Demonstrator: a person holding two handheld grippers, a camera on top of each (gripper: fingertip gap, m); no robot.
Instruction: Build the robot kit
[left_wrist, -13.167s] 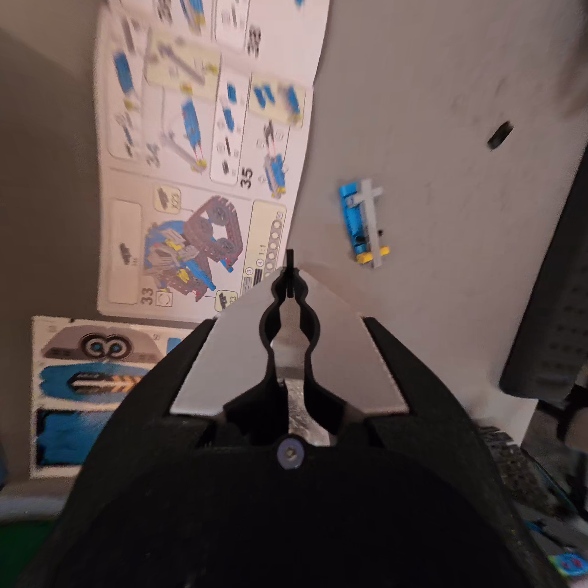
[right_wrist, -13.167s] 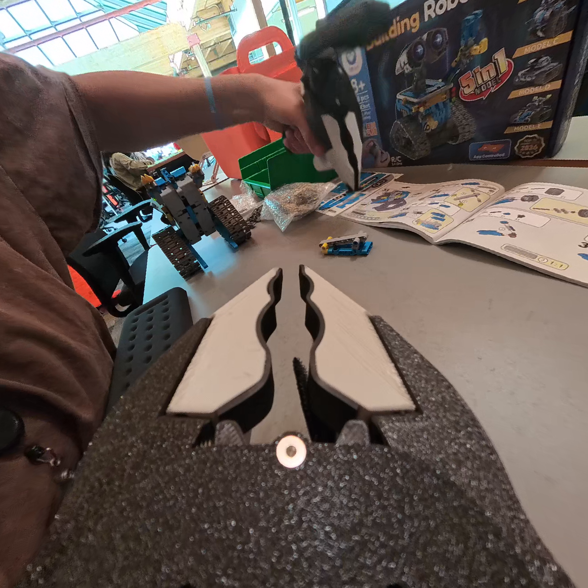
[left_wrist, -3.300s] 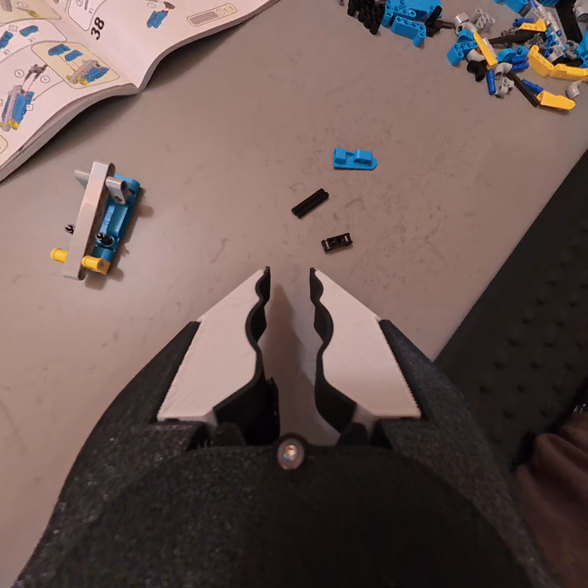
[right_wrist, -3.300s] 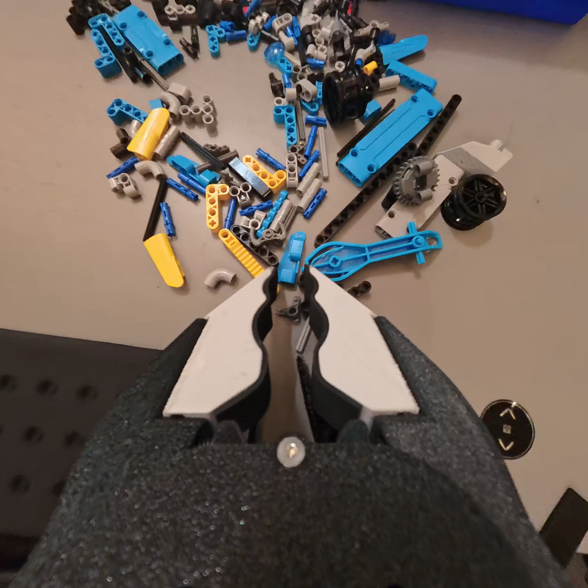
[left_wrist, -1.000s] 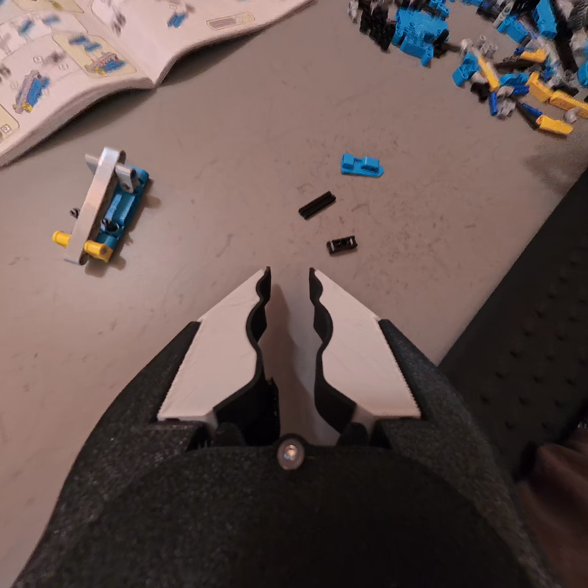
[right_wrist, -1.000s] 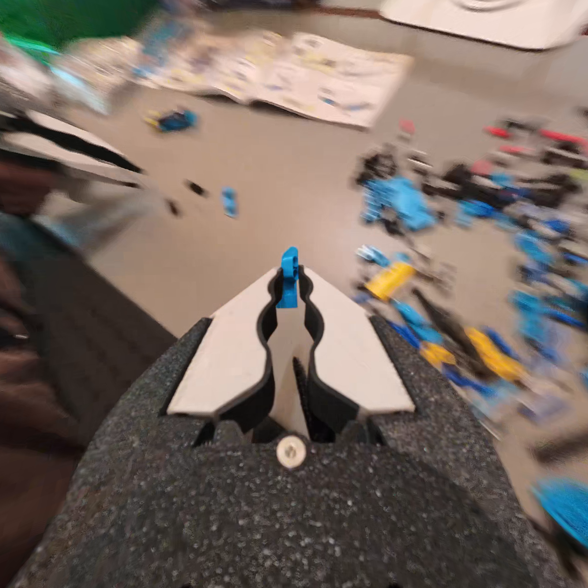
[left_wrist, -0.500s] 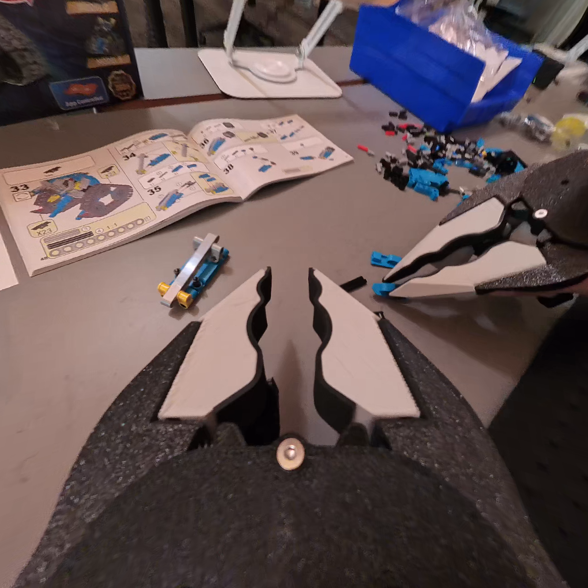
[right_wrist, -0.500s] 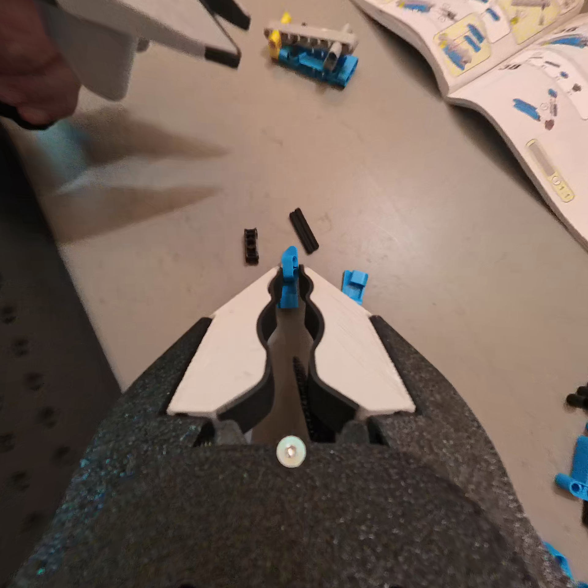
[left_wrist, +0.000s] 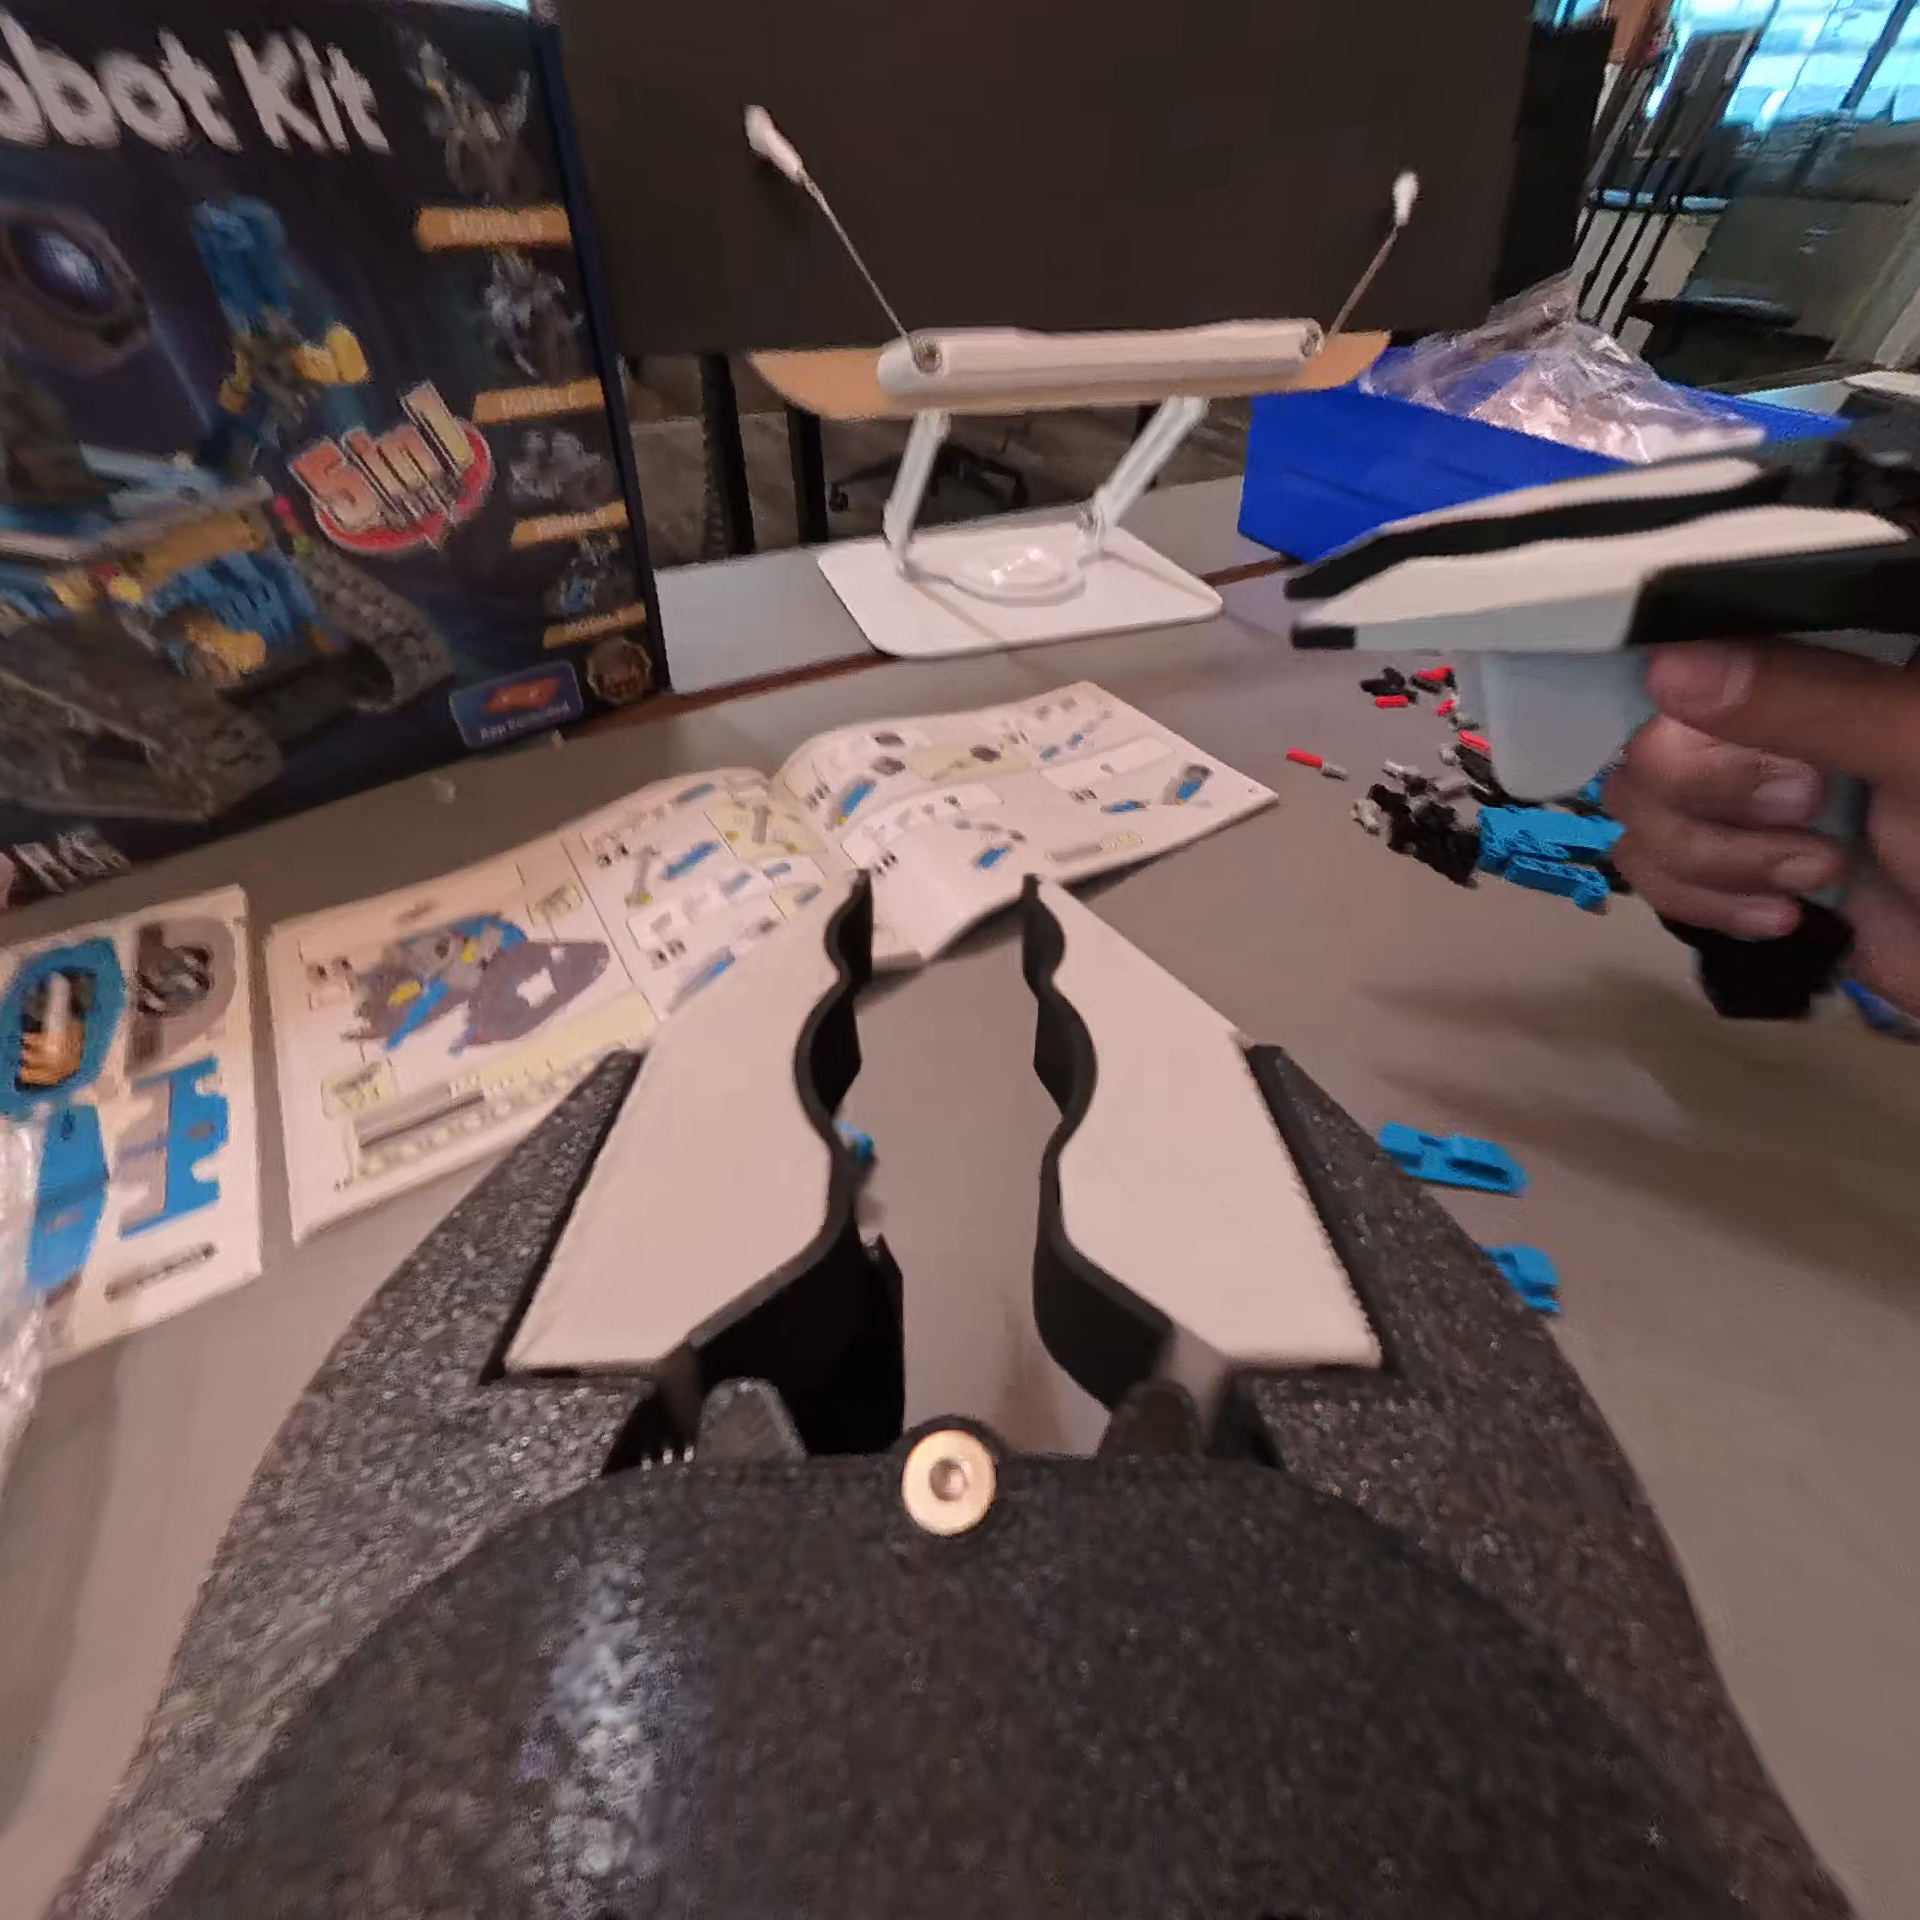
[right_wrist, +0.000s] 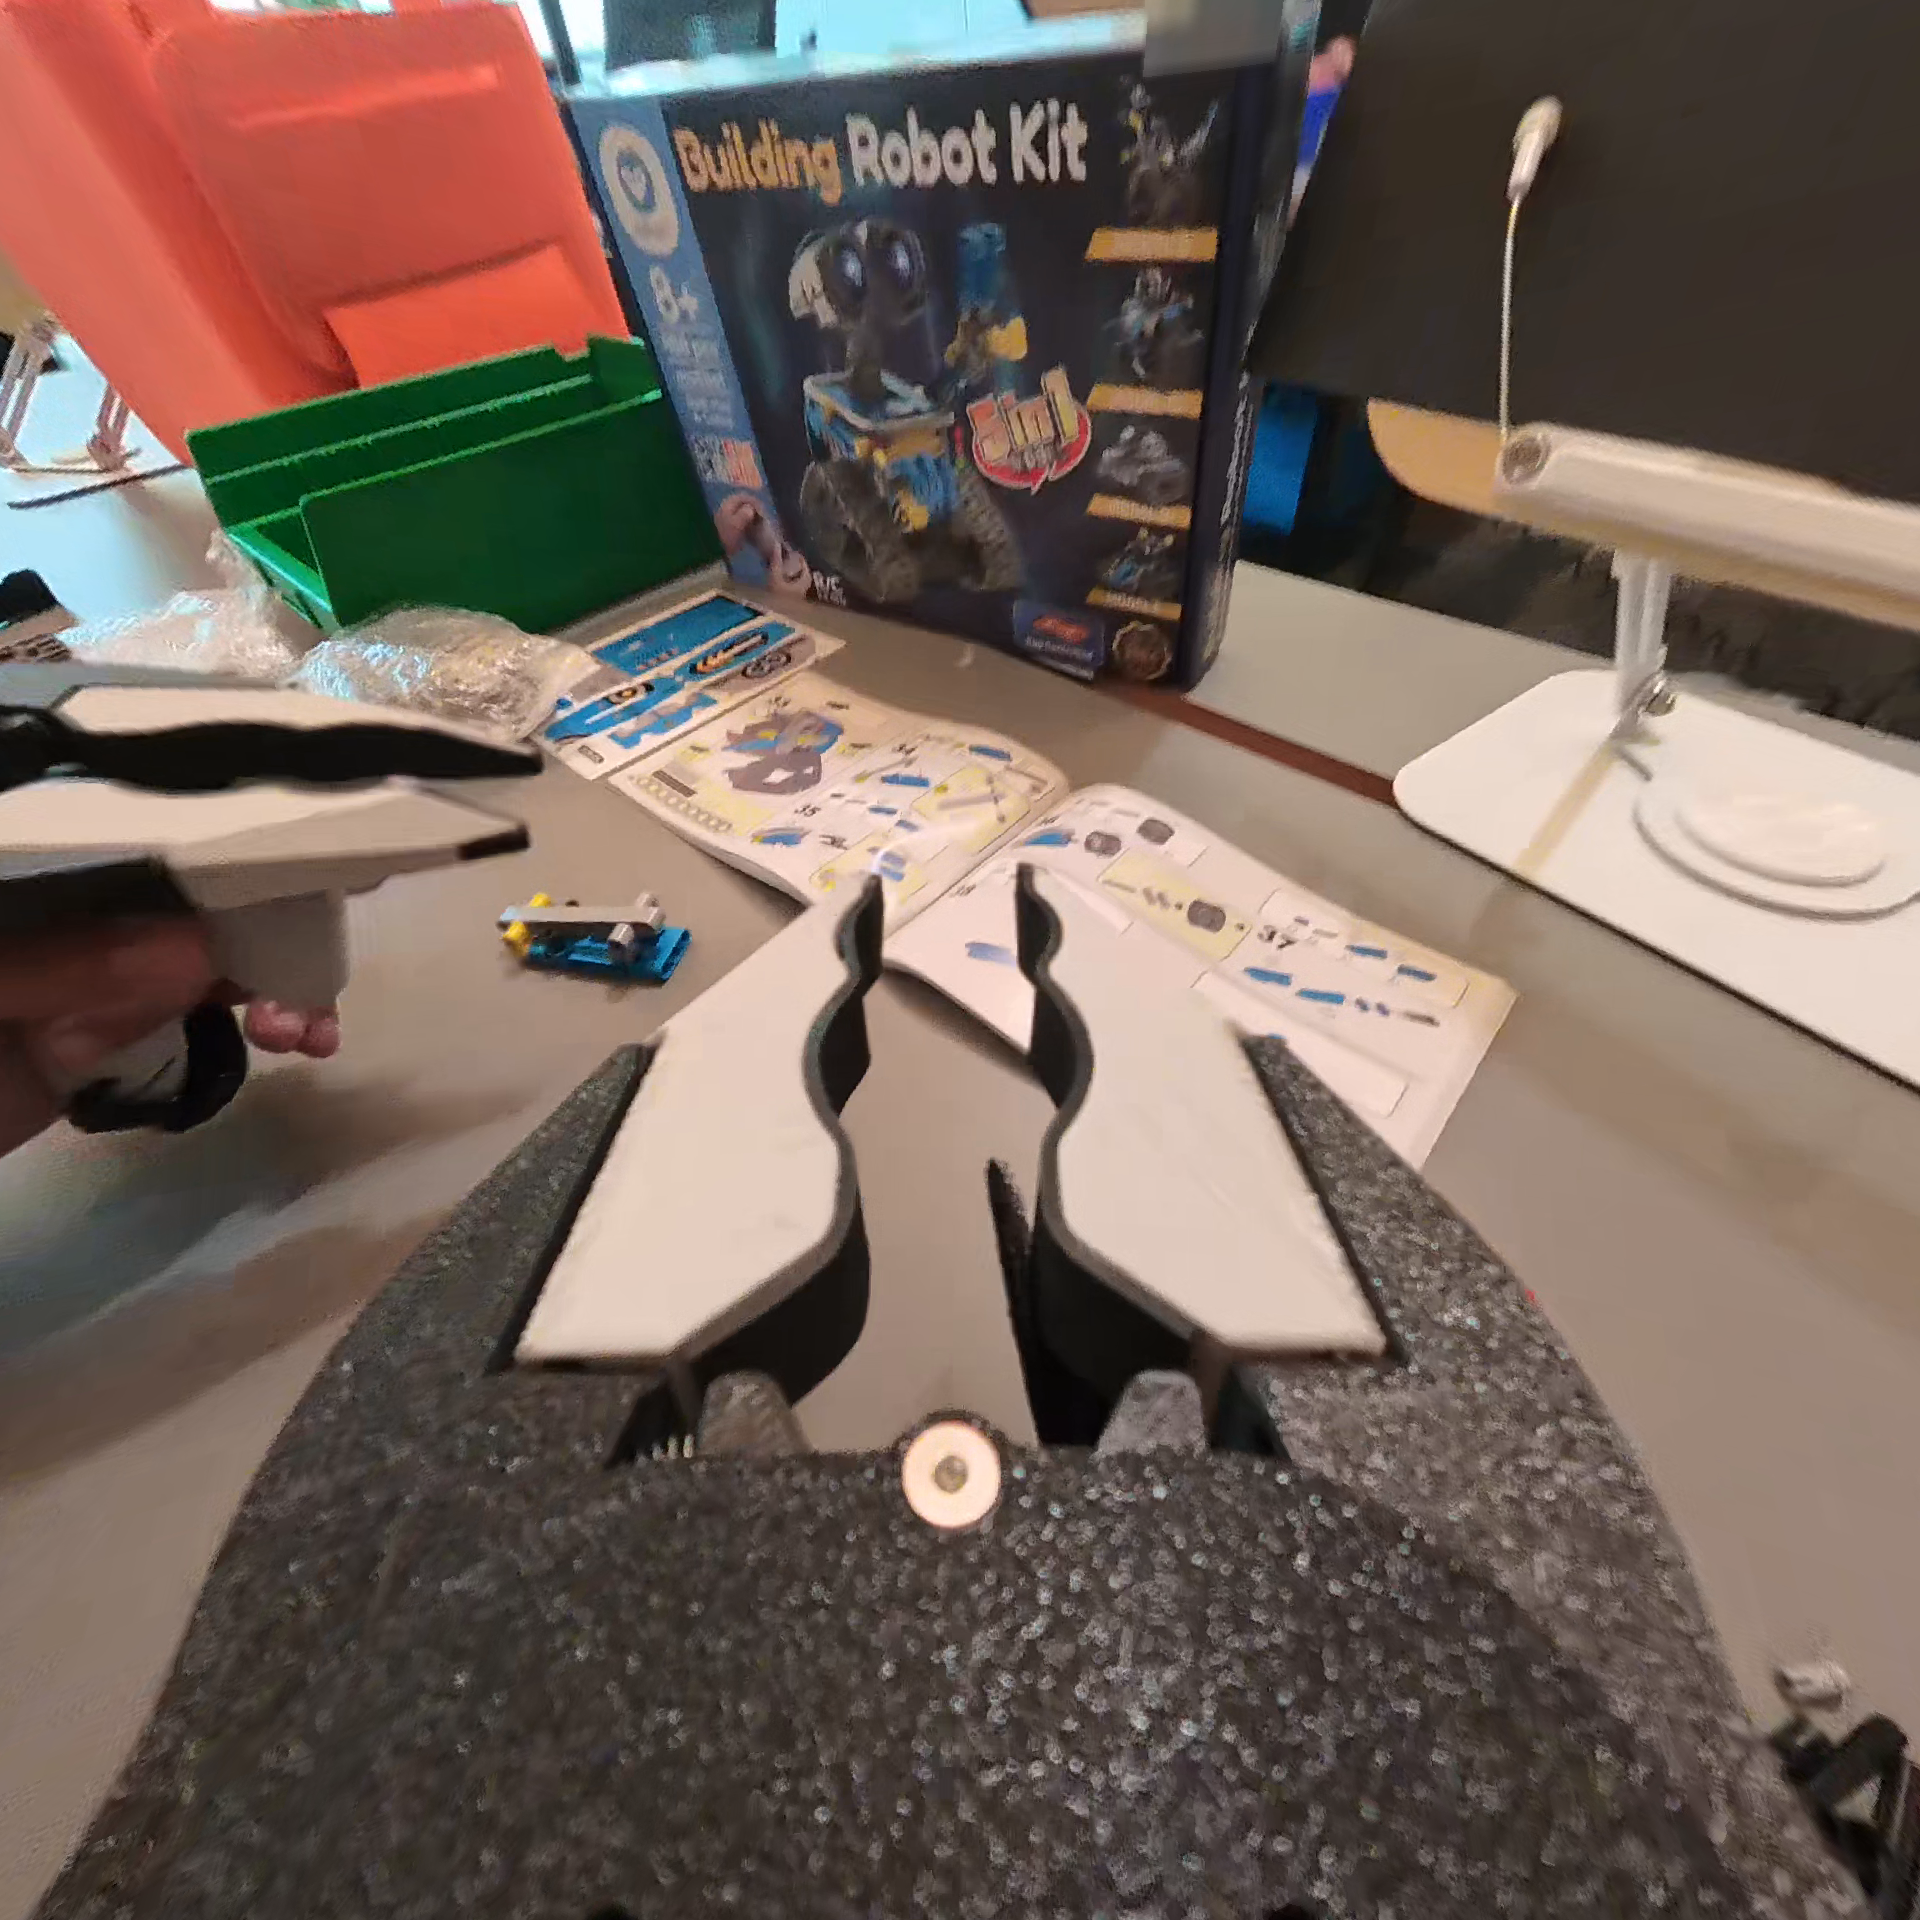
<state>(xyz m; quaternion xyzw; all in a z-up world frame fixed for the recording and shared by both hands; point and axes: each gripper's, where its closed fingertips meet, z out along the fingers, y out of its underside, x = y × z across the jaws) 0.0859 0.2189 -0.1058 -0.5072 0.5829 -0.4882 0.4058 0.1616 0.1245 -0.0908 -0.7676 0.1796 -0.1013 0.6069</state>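
My left gripper (left_wrist: 942, 894) is open and empty, held level above the grey table (left_wrist: 1351, 1039). My right gripper (right_wrist: 948, 885) is open and empty too; it also shows at the right of the left wrist view (left_wrist: 1299, 613), held by a hand. Two small blue pieces (left_wrist: 1449, 1158) (left_wrist: 1522, 1278) lie on the table to the right of my left gripper. A small blue, grey and yellow assembly (right_wrist: 592, 940) lies to the left of my right gripper, below the left gripper (right_wrist: 499, 800). An open instruction booklet (right_wrist: 1091, 883) lies ahead of both grippers.
A dark kit box (right_wrist: 935, 395) stands at the back, with a green bin (right_wrist: 468, 499), plastic bags (right_wrist: 447, 655) and a sticker sheet (right_wrist: 686, 675) to its left. A white stand (right_wrist: 1662, 810), a blue bin (left_wrist: 1455, 457) and a pile of loose parts (left_wrist: 1475, 831) are on the right.
My right gripper has opened and let go of the small blue piece, which now lies on the table beside the other one. Both grippers have tilted up from the table to level.
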